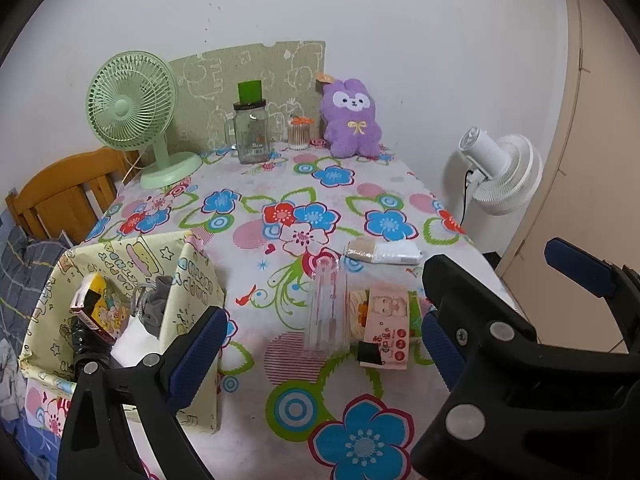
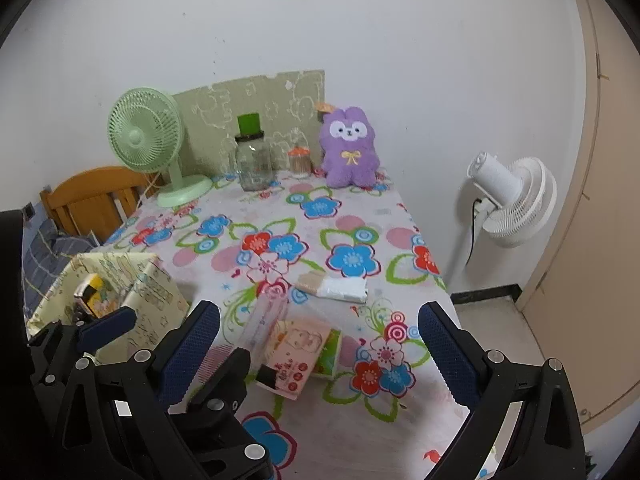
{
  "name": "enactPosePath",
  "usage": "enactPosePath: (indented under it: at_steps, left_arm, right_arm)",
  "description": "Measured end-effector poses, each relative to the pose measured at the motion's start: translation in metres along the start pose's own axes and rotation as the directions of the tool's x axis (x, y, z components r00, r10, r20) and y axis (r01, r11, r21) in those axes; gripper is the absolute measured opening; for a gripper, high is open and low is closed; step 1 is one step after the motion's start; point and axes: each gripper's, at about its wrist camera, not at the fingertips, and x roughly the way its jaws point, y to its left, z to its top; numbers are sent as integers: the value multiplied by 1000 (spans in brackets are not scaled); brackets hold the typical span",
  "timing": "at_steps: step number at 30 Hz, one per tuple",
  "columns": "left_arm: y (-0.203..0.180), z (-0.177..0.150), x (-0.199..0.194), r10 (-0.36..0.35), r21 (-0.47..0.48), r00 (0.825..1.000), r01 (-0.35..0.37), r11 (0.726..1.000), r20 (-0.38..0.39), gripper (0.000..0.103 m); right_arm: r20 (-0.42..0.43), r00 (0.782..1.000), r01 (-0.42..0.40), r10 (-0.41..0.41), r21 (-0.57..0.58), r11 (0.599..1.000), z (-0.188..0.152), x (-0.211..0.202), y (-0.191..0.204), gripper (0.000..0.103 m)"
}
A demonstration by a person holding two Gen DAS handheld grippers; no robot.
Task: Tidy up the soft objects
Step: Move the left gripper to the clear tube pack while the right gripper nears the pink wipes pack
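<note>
Both grippers are chunky matte black plastic. The left gripper has textured blue rubber pads and round silver pivot pins, plus what looks like a small screw. The right gripper is the same build.

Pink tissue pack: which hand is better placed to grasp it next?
Probably the right gripper: its open jaws frame the pink tissue pack, whereas the left gripper centres on the clear tube beside it.

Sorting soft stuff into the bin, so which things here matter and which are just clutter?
Job:
purple plush
tissue pack
wipes pack
fabric bin

Just lying about:
green fan
glass jar
clear plastic case
</note>
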Motion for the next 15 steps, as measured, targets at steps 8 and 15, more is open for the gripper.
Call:
enactPosePath:
  at_steps: [8, 15]
  left_arm:
    - [-2, -6, 21, 32, 10, 999, -32, 999, -39, 96]
    - [-1, -9, 41, 25, 6, 996, -24, 1000, -86, 81]
  right_arm:
    - [-65, 998, -20, 21, 15, 1000, -9, 27, -3, 101]
    - [-104, 994, -20, 24, 45, 999, -16, 47, -7, 100]
